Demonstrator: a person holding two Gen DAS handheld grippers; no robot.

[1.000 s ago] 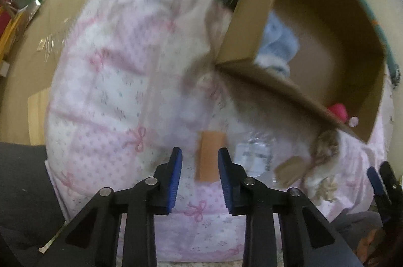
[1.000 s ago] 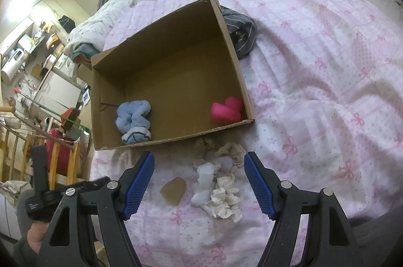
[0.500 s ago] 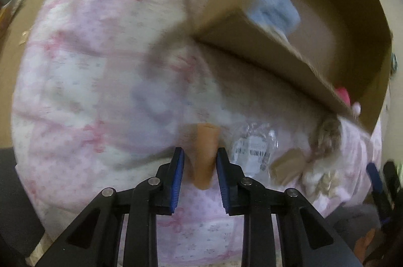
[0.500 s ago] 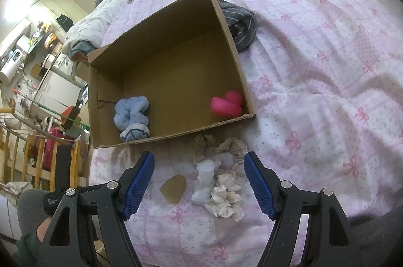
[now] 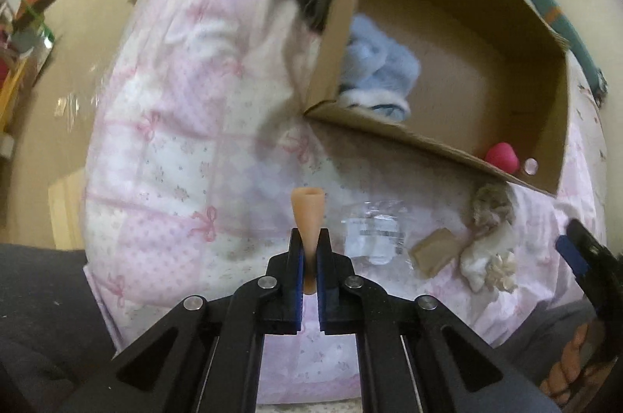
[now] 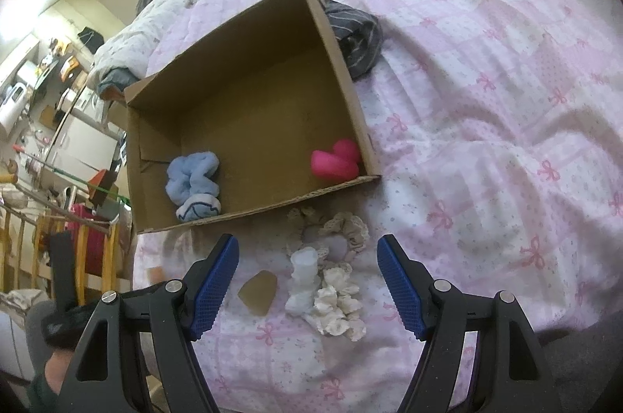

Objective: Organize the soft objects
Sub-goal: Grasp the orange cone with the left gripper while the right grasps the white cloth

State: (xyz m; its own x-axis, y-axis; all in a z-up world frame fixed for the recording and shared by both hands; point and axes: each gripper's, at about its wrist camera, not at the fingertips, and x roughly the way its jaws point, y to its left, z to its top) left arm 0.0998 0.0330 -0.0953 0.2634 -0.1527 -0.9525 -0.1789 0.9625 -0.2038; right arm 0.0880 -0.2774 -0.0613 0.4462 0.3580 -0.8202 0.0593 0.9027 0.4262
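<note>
My left gripper (image 5: 307, 237) is shut on a peach soft piece (image 5: 307, 214), squeezed upright between the blue pads above the pink quilt. The cardboard box (image 5: 389, 128) lies ahead to the right; it holds a light blue plush (image 5: 377, 74) and a pink toy (image 5: 502, 157). My right gripper (image 6: 307, 257) is open and empty above a white soft piece (image 6: 303, 280), a cream scrunchie (image 6: 338, 307), a beige lace scrunchie (image 6: 346, 230) and a tan sponge (image 6: 259, 292). The box (image 6: 342, 78), blue plush (image 6: 192, 179) and pink toy (image 6: 335, 159) show in the right wrist view too.
A clear plastic wrapper (image 5: 373, 230) lies on the quilt (image 5: 175, 148) between the peach piece and the tan sponge (image 5: 434, 251). A dark striped cloth (image 6: 354, 39) lies behind the box. The bed edge drops to the floor at left, with furniture (image 6: 58, 109) beyond.
My left gripper has closed on the peach piece and lifted it off the quilt. My right gripper has stayed open over the white pieces.
</note>
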